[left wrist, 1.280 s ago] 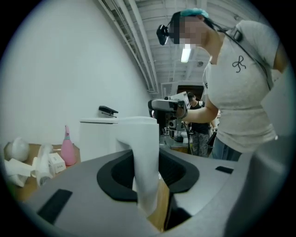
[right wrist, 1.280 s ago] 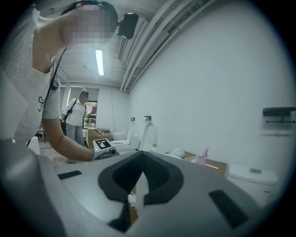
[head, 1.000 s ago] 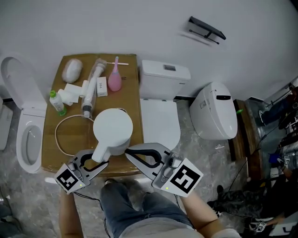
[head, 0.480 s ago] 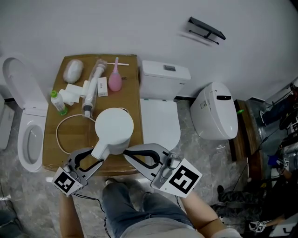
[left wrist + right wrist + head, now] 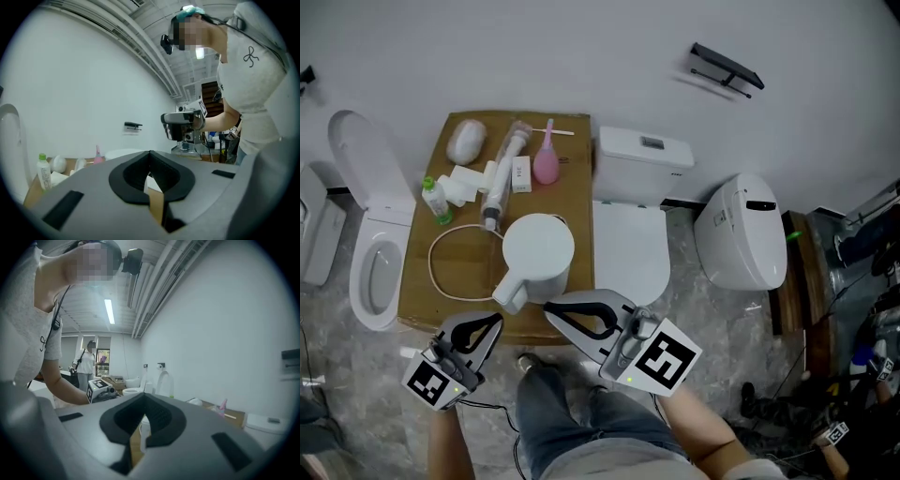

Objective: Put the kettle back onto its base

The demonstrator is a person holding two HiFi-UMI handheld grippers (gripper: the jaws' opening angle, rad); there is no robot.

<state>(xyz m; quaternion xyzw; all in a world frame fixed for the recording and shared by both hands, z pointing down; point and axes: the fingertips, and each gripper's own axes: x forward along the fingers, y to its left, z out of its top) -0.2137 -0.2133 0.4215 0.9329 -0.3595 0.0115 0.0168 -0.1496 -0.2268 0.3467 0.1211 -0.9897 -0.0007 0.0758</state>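
Observation:
The white kettle point(image 5: 539, 253) stands upright on the wooden table point(image 5: 427, 295), its handle point(image 5: 510, 293) pointing at the near edge. A white cord point(image 5: 436, 272) loops on the table and runs under the kettle. The base itself is hidden beneath it. My left gripper point(image 5: 495, 321) is off the near edge, just short of the handle and not touching it. It is shut with nothing between its jaws. My right gripper point(image 5: 549, 307) hangs beside it at the table's near right corner, also shut and empty.
At the back of the table lie a green-capped bottle point(image 5: 438, 199), a clear tube point(image 5: 504, 173), a pink bulb point(image 5: 546, 167) and a white oval thing point(image 5: 467, 141). Toilets stand to the left point(image 5: 370, 253), right point(image 5: 628, 244) and far right point(image 5: 741, 230) of the table.
My left gripper stood open around the kettle handle; it has since drawn back toward the person, clear of the handle, and shut empty. The right gripper has barely moved.

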